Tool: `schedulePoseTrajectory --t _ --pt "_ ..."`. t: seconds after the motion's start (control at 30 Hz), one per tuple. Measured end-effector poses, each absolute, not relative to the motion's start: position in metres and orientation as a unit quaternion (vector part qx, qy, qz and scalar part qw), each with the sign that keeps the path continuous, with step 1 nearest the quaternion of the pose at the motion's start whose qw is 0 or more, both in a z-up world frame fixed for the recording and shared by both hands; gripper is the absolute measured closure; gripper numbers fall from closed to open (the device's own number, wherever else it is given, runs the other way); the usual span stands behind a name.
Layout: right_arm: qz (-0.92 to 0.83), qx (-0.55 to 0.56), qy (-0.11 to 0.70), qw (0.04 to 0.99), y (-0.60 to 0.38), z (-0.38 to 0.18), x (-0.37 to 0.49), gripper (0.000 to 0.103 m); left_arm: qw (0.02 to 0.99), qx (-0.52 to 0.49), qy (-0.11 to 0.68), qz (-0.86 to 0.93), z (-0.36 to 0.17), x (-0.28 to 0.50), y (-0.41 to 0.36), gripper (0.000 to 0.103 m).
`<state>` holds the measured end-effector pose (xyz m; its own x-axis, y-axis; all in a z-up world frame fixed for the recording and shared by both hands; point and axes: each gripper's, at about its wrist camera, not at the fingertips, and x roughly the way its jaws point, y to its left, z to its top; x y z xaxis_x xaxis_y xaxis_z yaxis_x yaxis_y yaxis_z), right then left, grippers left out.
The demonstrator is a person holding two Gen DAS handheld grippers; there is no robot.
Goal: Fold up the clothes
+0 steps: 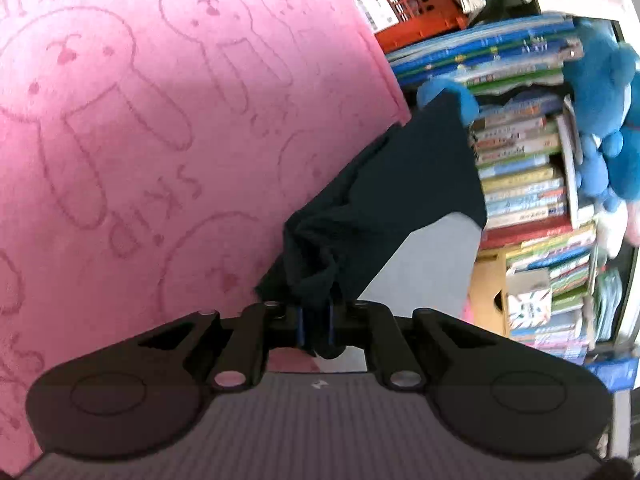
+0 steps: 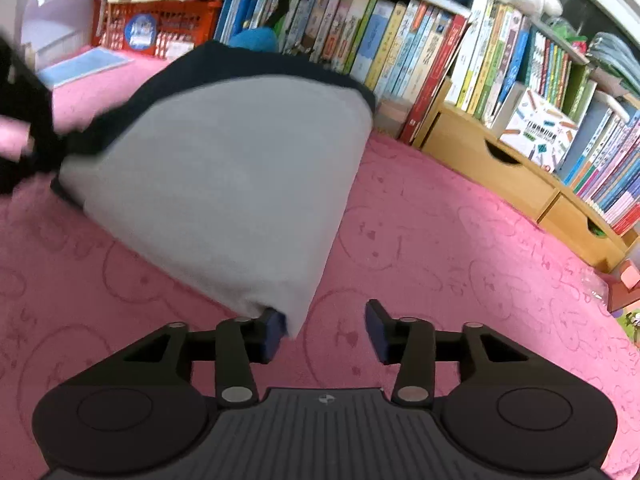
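Pink carpet [image 2: 460, 248] with a rabbit outline print covers the floor in both views; a low wooden bookshelf [image 2: 492, 160] packed with picture books runs along the upper right of the right wrist view, with a red crate [image 2: 160, 26] at upper left and blue plush toys [image 1: 604, 92] on the shelf top. Garment: a grey and dark navy shirt [image 2: 224, 184], partly lifted off the carpet, spanning between the two claws. Left gripper [image 1: 316, 320]: jaws together, clamped on a bunched dark navy part of the shirt at lower centre of the left wrist view; cloth fans out from there toward the upper right of that frame. Right gripper [image 2: 324, 328]: jaws apart, nothing pressed between them; the grey corner of the shirt hangs against the inner face of the left-hand finger [image 2: 272, 332] at lower centre, the other finger standing clear over bare carpet. Key relation: in the right wrist view the shirt's long axis runs from that corner, just beside the open claw, up and left to the dark bunch at the left edge of the frame, where a dark shape is too blurred to identify. Judgement: the left claw alone carries the cloth; the right is nearer the free grey corner and would need to shift slightly left in frame to close on it. Risk: the corner may slip off.
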<state>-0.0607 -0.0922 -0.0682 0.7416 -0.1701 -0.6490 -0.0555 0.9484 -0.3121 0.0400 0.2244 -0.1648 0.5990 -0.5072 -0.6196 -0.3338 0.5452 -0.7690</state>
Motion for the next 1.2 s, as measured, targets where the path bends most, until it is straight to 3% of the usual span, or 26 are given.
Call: schedulePoseTrajectory --t 0.03,0.07,0.1,0.13,0.43,0.63,0.77,0.97,1.13,1.2 --pt "-0.031 -0.160 0.348 0.923 -0.091 -0.068 -0.059 0.044 0.761 -0.470 0.444 -0.058 -0.164 0.040 0.225 0.092" --pt "-0.028 -0.169 0.347 0.922 -0.089 -0.070 -0.055 0.050 0.762 -0.467 0.445 -0.058 -0.164 0.041 0.225 0.092" --pt "-0.017 -0.181 0.355 0.917 -0.087 -0.072 -0.050 0.077 0.762 -0.465 0.446 -0.059 -0.164 0.042 0.225 0.092" --pt "-0.011 -0.192 0.357 0.914 -0.086 -0.071 -0.048 0.087 0.764 -0.462 0.447 -0.060 -0.164 0.042 0.225 0.093" --pt "-0.046 -0.290 0.318 0.902 -0.076 -0.056 -0.077 0.089 0.765 -0.436 0.467 -0.082 -0.158 0.041 0.211 0.092" --pt "-0.072 -0.271 0.403 0.871 -0.107 -0.056 -0.094 0.092 0.759 -0.439 0.473 -0.088 -0.163 0.030 0.206 0.092" --pt "-0.046 -0.195 0.440 0.875 -0.133 -0.022 -0.096 0.086 0.766 -0.426 0.472 -0.095 -0.162 0.031 0.204 0.093" --pt "0.153 -0.120 0.388 0.901 -0.067 0.016 -0.022 0.084 0.770 -0.427 0.464 -0.099 -0.164 0.028 0.204 0.093" --pt "0.228 -0.146 0.372 0.888 0.008 -0.037 0.079 0.092 0.786 -0.411 0.447 -0.114 -0.162 0.022 0.203 0.095" --pt "0.219 -0.156 0.368 0.890 0.018 -0.056 0.116 0.102 0.786 -0.418 0.440 -0.116 -0.163 0.019 0.205 0.096"
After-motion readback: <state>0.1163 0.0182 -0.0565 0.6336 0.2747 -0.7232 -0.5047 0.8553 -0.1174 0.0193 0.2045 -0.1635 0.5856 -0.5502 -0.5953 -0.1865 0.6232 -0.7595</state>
